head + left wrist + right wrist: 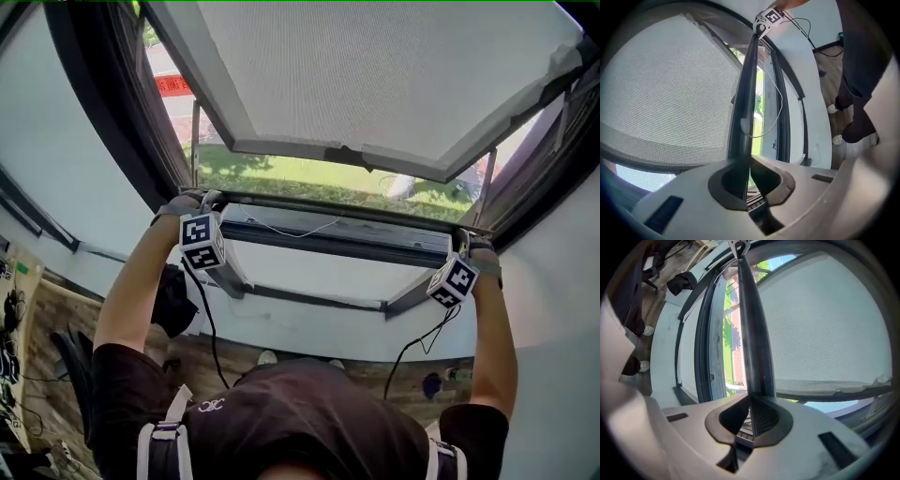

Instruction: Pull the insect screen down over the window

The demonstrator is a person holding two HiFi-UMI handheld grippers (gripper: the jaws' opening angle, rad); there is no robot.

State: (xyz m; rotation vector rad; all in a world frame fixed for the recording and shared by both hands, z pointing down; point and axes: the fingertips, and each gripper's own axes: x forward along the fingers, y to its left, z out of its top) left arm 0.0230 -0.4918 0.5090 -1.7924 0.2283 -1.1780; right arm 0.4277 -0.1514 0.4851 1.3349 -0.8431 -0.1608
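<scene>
**Both grippers clamped on screen bar, low in the window**

Head view: left gripper (210, 200) at centre left, right gripper (462, 242) at centre right, one at each end of the dark pull bar (337, 208) of the insect screen (670, 93). The bar runs across mid frame, just above the lower window frame (328, 246), with grass (281, 173) behind it. In the left gripper view the jaws are pressed together, pinching the bar's edge. The right gripper view shows the same pinch on the bar, with mesh on the right of the frame.
</scene>
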